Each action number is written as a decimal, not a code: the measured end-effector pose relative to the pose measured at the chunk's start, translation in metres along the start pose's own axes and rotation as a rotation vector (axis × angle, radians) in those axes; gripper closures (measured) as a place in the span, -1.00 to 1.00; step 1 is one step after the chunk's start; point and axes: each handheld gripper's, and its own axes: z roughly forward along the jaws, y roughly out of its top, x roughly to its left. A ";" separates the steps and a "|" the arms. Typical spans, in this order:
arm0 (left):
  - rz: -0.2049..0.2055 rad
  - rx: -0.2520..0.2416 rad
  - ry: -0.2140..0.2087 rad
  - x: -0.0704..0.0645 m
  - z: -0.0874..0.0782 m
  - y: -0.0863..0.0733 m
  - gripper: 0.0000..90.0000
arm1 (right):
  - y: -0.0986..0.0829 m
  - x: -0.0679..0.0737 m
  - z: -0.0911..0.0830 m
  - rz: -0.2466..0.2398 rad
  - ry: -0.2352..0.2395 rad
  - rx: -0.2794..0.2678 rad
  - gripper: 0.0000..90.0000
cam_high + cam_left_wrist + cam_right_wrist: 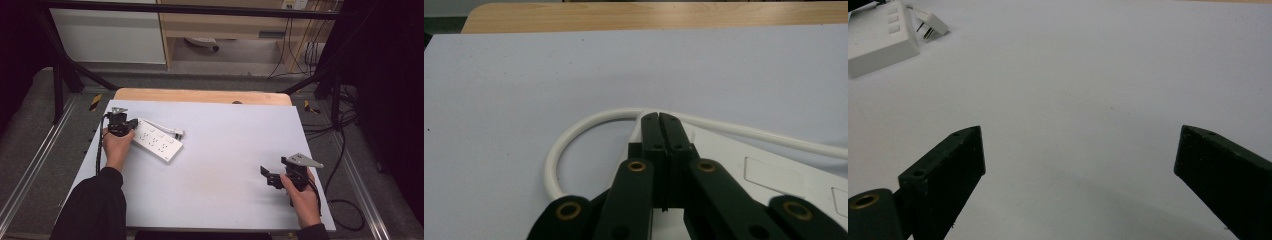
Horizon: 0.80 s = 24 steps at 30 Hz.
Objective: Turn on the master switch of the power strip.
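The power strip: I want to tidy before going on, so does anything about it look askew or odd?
The power strip lies at a slant on the white table, not square to its edges. Its white cord curls in a loose loop by the shut left gripper, and the plug lies unplugged beside it. No damage shows.

The power strip (156,140) lies on the table (225,150), at its left. Its plug (178,133) rests just behind it. The cord (574,135) loops beside the strip's end.

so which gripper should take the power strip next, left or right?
Left, probably. The left gripper is already over the power strip, jaws shut by its cord. The right gripper sits open, far across the table.
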 end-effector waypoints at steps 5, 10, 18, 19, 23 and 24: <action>0.001 -0.001 0.001 0.000 0.000 0.000 1.00 | 0.000 0.000 0.000 0.003 0.000 0.000 -0.85; -0.002 -0.009 0.003 0.000 -0.001 0.001 1.00 | 0.000 0.000 0.000 0.005 0.000 -0.001 -0.85; -0.008 -0.006 0.001 0.001 -0.001 0.001 1.00 | 0.000 0.000 -0.001 0.004 -0.002 -0.003 -0.85; -0.009 -0.006 0.001 0.001 -0.001 0.001 1.00 | 0.000 0.000 -0.001 0.004 -0.002 -0.003 -0.85; -0.010 -0.005 0.003 0.000 -0.002 0.001 1.00 | 0.001 -0.001 -0.001 0.005 -0.003 -0.007 -0.85; -0.007 -0.004 0.001 0.000 -0.002 0.001 1.00 | 0.001 -0.001 -0.001 0.003 -0.004 -0.008 -0.85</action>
